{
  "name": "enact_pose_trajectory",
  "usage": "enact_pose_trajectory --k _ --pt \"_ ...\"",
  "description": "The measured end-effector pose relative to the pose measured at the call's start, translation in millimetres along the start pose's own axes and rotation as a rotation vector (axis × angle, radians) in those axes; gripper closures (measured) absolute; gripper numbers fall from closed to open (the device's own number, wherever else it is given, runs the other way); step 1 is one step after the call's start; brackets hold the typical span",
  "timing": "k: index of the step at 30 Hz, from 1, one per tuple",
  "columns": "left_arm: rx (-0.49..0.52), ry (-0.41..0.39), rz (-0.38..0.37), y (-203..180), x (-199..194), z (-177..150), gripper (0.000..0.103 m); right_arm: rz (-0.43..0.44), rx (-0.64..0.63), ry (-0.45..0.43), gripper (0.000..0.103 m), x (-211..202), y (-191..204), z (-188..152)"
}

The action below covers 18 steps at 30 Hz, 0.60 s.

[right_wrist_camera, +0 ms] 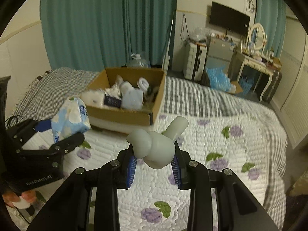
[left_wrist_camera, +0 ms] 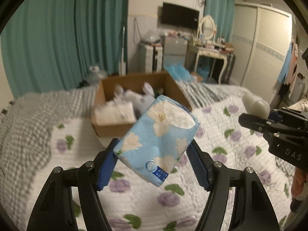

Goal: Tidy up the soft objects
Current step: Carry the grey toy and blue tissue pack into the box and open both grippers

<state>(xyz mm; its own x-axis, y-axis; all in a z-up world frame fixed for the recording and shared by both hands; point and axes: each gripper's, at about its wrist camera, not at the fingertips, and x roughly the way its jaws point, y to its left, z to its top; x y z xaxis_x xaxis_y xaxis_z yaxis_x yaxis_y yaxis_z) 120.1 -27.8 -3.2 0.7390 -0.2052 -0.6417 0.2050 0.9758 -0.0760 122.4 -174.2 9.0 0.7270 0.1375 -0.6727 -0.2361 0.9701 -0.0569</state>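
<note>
My left gripper (left_wrist_camera: 154, 150) is shut on a blue tissue pack with white flowers (left_wrist_camera: 157, 136) and holds it above the bed, short of the cardboard box (left_wrist_camera: 113, 129). The pack also shows in the right wrist view (right_wrist_camera: 71, 119), left of the box (right_wrist_camera: 123, 113). My right gripper (right_wrist_camera: 155, 159) is shut on a pale soft rabbit-shaped toy (right_wrist_camera: 154, 146) above the quilt; it shows at the right of the left wrist view (left_wrist_camera: 256, 105). The box holds a light blue plush (right_wrist_camera: 132, 98), a white tissue pack (right_wrist_camera: 94, 96) and other soft items.
The box sits on a bed with a white floral quilt (right_wrist_camera: 221, 150) and grey checked bedding (right_wrist_camera: 50, 84). Teal curtains (right_wrist_camera: 107, 23), a suitcase (right_wrist_camera: 194, 59), a small fridge, a dressing table (right_wrist_camera: 258, 61) and a wardrobe stand beyond the bed.
</note>
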Motion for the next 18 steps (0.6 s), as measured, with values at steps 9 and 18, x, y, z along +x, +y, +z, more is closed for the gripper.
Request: enact_pose_trajectory --k 9,18 --pt "0.003 -0.097 0.053 33 -20 41 0.034 0.039 -0.062 -0.071 0.071 2 30 57" --pt "0.015 -0.100 0.102 71 30 81 0.034 0.077 -0.070 -0.084 0.071 65 41 111"
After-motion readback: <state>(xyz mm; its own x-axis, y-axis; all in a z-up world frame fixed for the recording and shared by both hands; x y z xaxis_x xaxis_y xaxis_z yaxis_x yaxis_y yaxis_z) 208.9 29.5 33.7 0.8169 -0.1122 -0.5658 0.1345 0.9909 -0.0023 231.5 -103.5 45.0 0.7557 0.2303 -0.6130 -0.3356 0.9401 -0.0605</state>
